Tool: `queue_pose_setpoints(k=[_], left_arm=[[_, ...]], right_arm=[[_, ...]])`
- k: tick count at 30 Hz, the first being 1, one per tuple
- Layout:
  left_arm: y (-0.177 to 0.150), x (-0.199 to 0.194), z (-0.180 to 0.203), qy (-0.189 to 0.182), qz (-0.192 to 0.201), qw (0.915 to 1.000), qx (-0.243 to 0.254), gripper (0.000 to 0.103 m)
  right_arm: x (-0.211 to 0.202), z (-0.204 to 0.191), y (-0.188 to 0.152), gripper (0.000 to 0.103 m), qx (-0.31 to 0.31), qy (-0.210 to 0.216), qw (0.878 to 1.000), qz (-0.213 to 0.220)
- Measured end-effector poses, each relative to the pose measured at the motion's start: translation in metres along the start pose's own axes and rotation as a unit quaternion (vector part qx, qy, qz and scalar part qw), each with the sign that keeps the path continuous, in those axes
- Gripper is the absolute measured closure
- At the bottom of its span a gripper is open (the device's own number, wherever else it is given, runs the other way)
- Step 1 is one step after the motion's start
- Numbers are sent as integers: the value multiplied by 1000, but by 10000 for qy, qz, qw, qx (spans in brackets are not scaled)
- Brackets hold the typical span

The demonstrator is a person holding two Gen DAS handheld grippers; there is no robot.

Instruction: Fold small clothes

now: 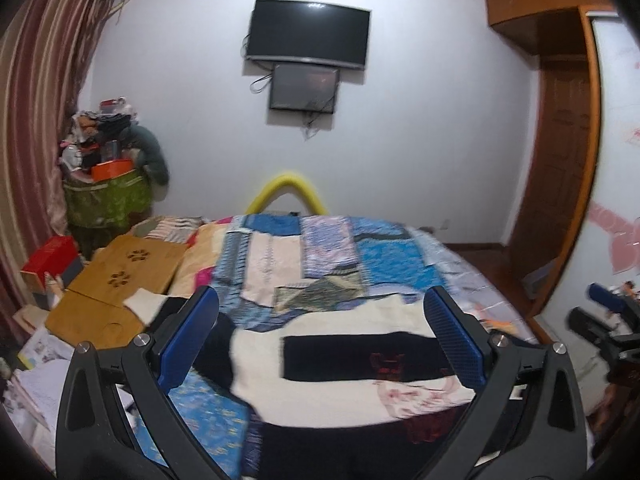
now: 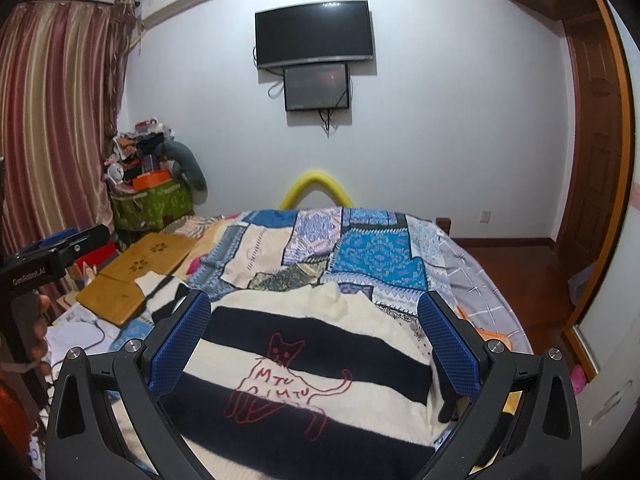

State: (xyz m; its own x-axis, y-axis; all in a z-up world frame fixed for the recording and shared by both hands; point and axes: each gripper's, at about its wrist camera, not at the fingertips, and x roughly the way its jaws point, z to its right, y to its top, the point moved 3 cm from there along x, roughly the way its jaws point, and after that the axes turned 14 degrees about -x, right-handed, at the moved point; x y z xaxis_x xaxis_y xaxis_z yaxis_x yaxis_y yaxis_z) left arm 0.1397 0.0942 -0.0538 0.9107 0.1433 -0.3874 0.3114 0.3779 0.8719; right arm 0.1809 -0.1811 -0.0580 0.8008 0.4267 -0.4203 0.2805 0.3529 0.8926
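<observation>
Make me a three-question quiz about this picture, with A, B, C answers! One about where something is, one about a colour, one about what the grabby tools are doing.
1. Where does the striped sweater lie?
A. On the patchwork quilt
B. On the floor
C. Hung on the curtain

2. What colour is the cat drawing on the sweater?
A. Green
B. Red
C. Yellow

3. How do the left tool and right tool stand?
A. Both shut on the sweater
B. One open, one shut
C. Both open, holding nothing

Answers:
1. A, the sweater is spread flat over the quilt.
2. B, the cat outline and letters are red.
3. C, each tool's blue pads sit wide apart with the sweater lying free between them.
</observation>
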Motion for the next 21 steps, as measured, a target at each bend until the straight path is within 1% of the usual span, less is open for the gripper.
queue_pose_setpoints(k=[4, 5, 8, 9, 14, 17, 18, 21], left_arm=[[5, 31, -20, 433, -17, 9990, 109, 0], [5, 36, -24, 475, -44, 9988, 127, 0], [7, 63, -40, 620, -336, 9975, 97, 0], [8, 75, -49, 678, -460, 9966, 37, 0], [6, 120, -85, 982, -842, 9913, -251, 0], [-5, 152, -110, 1264, -1290, 9827, -399, 0], [-11, 164, -123, 1371, -1467, 9784, -493, 0], [-26, 185, -150, 1544, -1769, 9692, -750, 0]], right_arm=[[21, 3, 3, 0, -90, -95, 9998, -161], [25, 5, 2, 0, -108, -92, 9997, -195], [46, 11, 4, 0, -151, -77, 9992, -370], [52, 13, 4, 0, -155, -91, 9989, -436], [85, 24, 1, 0, -203, -116, 9968, -763], [101, 31, -5, 0, -178, -108, 9951, -964], [105, 34, -8, 0, -172, -115, 9945, -1028], [118, 38, -17, 0, -236, -94, 9919, -1243]])
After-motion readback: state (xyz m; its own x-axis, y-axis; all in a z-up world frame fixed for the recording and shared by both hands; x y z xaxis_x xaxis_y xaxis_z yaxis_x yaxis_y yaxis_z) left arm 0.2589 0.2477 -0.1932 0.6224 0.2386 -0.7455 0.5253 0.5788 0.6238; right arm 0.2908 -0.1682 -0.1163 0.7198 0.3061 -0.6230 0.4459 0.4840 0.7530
